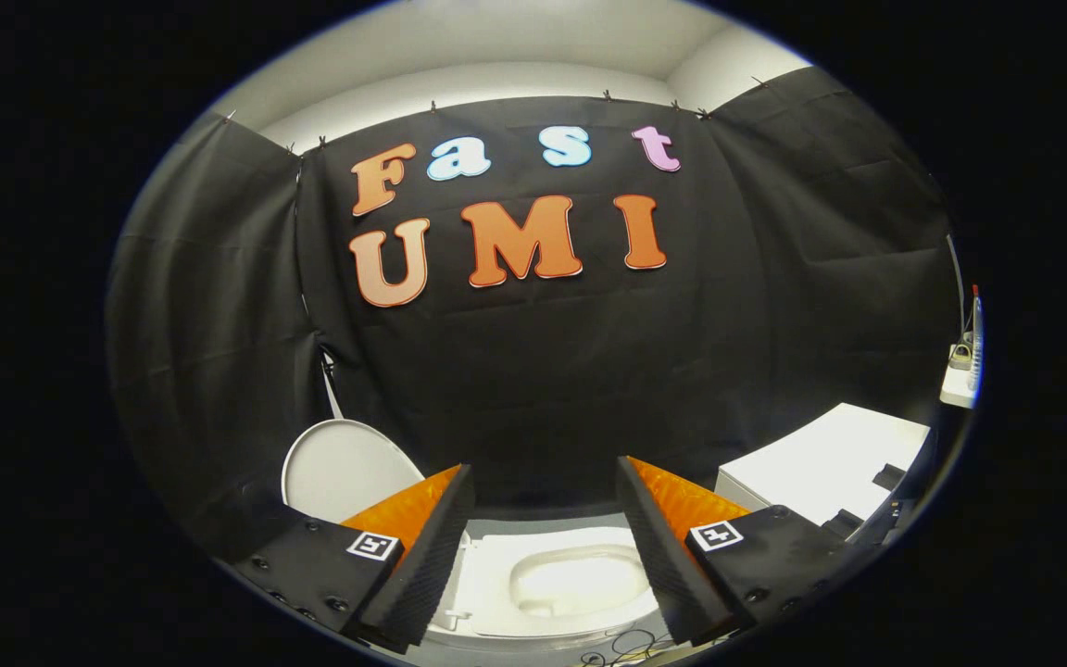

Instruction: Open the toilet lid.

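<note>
Gripper hovers above white ceramic toilet bowl, fingers spread wide apart, nothing between them but air. Bowl with white seat ring sits below and between fingers, rim exposed. White oval plastic toilet lid stands raised beyond left finger, leaning against black cloth wall, apart from gripper. White rectangular box-shaped unit sits beyond right finger, beside bowl. Thin dark cables lie tangled on floor near bowl's front edge.
</note>
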Demonstrator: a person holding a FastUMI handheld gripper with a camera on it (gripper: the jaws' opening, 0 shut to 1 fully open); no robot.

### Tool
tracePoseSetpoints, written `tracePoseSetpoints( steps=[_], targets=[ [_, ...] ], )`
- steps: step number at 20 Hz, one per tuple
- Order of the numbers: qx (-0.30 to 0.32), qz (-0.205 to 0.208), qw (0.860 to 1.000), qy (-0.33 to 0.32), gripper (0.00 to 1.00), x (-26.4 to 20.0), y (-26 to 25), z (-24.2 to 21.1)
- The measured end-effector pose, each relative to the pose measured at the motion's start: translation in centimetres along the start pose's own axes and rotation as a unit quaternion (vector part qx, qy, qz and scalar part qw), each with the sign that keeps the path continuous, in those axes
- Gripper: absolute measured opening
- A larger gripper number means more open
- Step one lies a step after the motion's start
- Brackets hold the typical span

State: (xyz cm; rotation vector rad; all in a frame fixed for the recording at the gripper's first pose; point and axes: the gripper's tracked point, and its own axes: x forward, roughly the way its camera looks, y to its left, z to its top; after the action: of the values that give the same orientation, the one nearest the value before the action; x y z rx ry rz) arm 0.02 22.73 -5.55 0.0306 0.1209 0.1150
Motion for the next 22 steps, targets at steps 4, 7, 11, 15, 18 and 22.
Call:
tracePoseSetpoints(
  steps=[4, 7, 11, 15, 18, 22],
  targets=[
    [0.000, -0.004, 1.000, -0.005, 0.98, -0.2, -0.4, 0.4],
    [-0.001, -0.006, 1.000, -0.011, 0.98, -0.4, -0.6, 0.7],
    [-0.001, -0.009, 1.000, -0.012, 0.98, -0.5, -1.0, 0.8],
    [-0.002, -0.009, 1.000, -0.015, 0.98, -0.8, -0.9, 0.9],
    [-0.005, -0.007, 1.000, -0.016, 0.98, -0.7, -0.7, 0.8],
    [-0.010, -0.006, 1.000, -0.021, 0.98, -0.6, -0.5, 0.9]
  ],
)
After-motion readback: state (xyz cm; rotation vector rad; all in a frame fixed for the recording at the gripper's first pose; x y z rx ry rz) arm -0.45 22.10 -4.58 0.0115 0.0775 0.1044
